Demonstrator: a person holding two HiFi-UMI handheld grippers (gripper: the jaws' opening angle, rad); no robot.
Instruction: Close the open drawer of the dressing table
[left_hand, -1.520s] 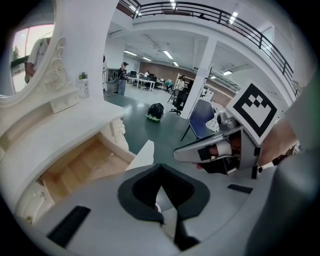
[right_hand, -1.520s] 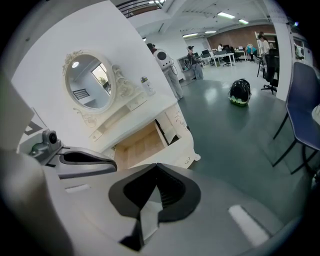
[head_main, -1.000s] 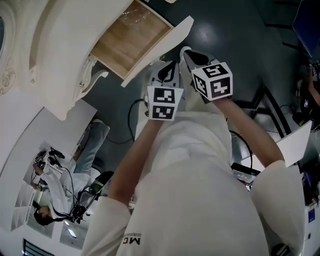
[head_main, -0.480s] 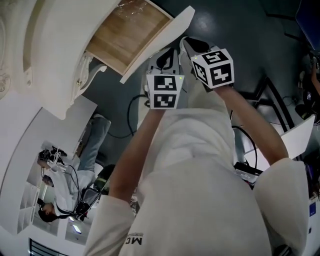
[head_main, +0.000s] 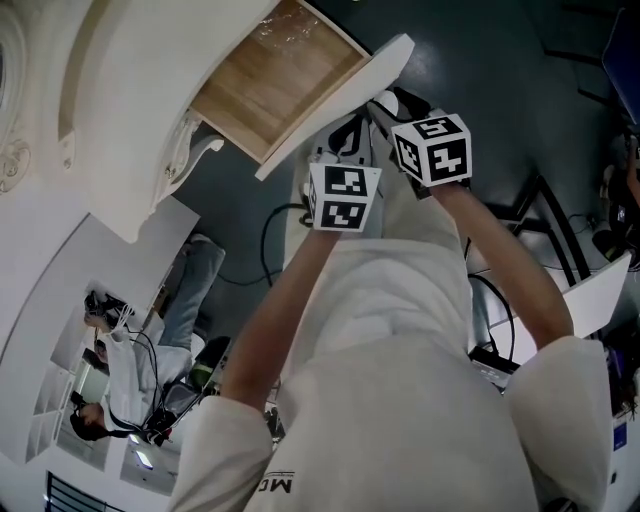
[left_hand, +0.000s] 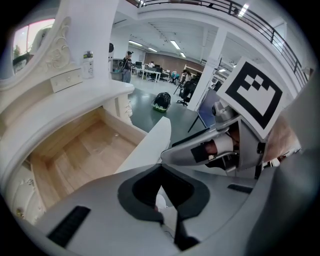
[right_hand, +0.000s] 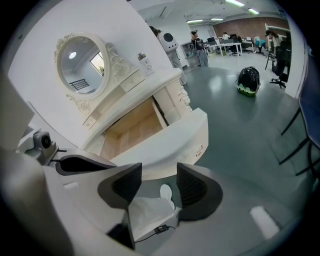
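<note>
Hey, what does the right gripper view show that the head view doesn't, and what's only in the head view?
Only the right gripper view: the handle on the drawer front, a backpack on the floor, and how the right gripper stands, with its jaws opening and nothing between them. Only the head view: the marker cubes, left and right, and the person's forearms. Both: the open drawer with its bare wooden bottom.
</note>
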